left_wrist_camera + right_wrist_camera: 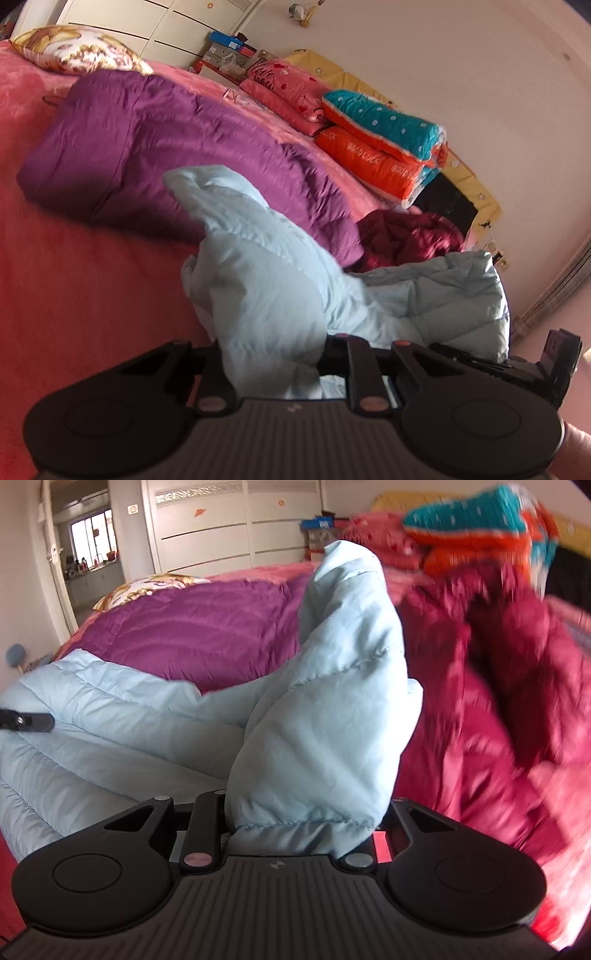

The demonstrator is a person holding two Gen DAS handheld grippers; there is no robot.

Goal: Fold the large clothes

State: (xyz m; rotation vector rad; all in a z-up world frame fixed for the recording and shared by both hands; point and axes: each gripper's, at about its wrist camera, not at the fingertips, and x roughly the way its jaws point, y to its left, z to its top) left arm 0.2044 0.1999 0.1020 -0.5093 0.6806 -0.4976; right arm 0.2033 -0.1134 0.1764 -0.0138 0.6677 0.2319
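A light blue down jacket (258, 266) lies crumpled on the red bed (74, 295). My left gripper (273, 354) is shut on a bunched fold of it, and the fabric stands up between the jaws and hides the fingertips. In the right wrist view the same jacket (332, 701) rises in a tall fold out of my right gripper (299, 823), which is shut on a stitched edge. The rest of the jacket spreads out to the left there. A black part of the other gripper (29, 722) shows at the left edge, on the jacket.
A purple down jacket (147, 147) lies spread behind the blue one, with a dark red jacket (410, 236) heaped to its right. Folded quilts (384, 136) are stacked by the wall and a flowered pillow (77, 51) lies at the far end. A white wardrobe (221, 528) stands beyond the bed.
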